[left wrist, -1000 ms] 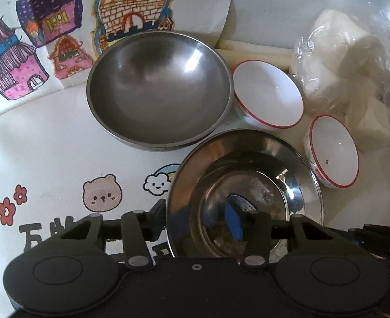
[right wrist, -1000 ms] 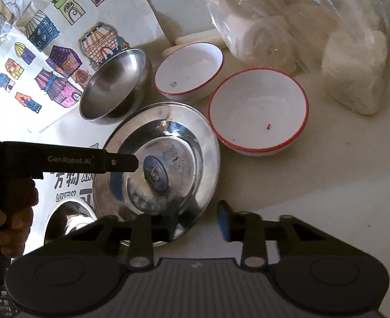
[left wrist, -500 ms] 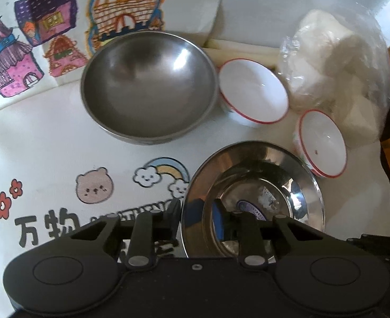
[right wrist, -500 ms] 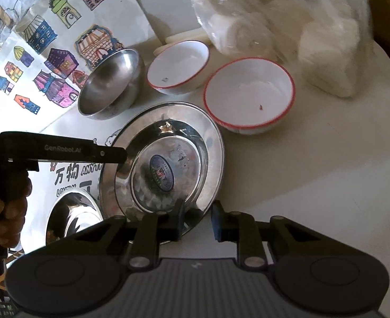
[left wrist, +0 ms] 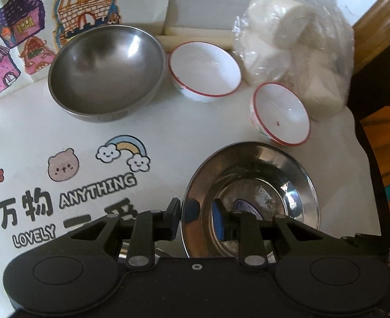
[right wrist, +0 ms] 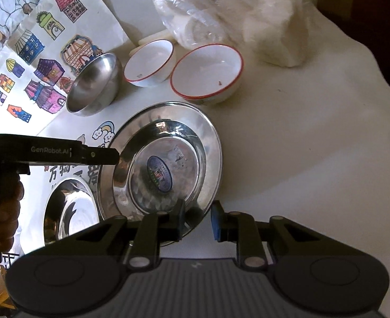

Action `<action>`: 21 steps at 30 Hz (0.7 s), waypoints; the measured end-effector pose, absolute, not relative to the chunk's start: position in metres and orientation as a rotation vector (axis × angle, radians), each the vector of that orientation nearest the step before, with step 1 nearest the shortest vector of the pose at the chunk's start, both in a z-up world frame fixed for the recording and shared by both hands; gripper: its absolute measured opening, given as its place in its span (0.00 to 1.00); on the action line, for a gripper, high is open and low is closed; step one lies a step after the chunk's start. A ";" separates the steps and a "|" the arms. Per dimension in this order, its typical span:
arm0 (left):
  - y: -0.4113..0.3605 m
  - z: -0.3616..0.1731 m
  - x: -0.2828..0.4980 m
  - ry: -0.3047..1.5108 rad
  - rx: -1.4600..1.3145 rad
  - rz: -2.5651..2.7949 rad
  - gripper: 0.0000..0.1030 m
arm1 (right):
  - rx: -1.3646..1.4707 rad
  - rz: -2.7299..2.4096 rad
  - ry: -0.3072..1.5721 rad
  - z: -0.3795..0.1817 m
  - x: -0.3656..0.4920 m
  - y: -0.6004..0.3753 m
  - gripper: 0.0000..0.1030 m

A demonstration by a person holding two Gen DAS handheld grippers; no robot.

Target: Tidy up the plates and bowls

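A shiny steel plate (left wrist: 261,185) with a blue sticker in its well is held from two sides. My left gripper (left wrist: 196,218) is shut on its left rim. My right gripper (right wrist: 198,220) is shut on the near rim of the same steel plate (right wrist: 165,137). In the right wrist view the left gripper (right wrist: 112,156) reaches in from the left. Beyond the plate stand a steel bowl (left wrist: 106,71) and two white bowls with red rims (left wrist: 204,70) (left wrist: 281,114). A second steel plate (right wrist: 67,212) lies partly under the held one.
A clear plastic bag of white rolls (left wrist: 295,53) sits behind the white bowls. The tablecloth (left wrist: 168,137) carries cartoon prints, and house drawings (left wrist: 17,26) lie at the back left. The table ends at the right, by a wooden edge (left wrist: 375,13). A hand (right wrist: 1,212) holds the left gripper's handle.
Both grippers closed on the steel plate's rim. They then drew it back, away from the white bowls and the steel bowl.
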State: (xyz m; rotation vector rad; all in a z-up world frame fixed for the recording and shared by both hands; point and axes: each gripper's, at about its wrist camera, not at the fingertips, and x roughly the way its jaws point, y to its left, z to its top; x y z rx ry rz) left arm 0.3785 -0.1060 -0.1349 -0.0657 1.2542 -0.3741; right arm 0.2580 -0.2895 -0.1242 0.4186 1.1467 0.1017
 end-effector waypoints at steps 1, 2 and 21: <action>-0.106 -0.134 0.377 1.252 -0.067 -0.379 0.27 | 0.416 0.099 1.144 -0.123 0.256 -0.289 0.22; -0.105 -0.133 0.376 1.250 -0.069 -0.383 0.27 | 0.413 0.098 1.141 -0.122 0.254 -0.289 0.22; -0.016 -0.099 0.332 1.169 -0.157 -0.273 0.27 | 0.312 0.246 1.094 -0.094 0.247 -0.222 0.22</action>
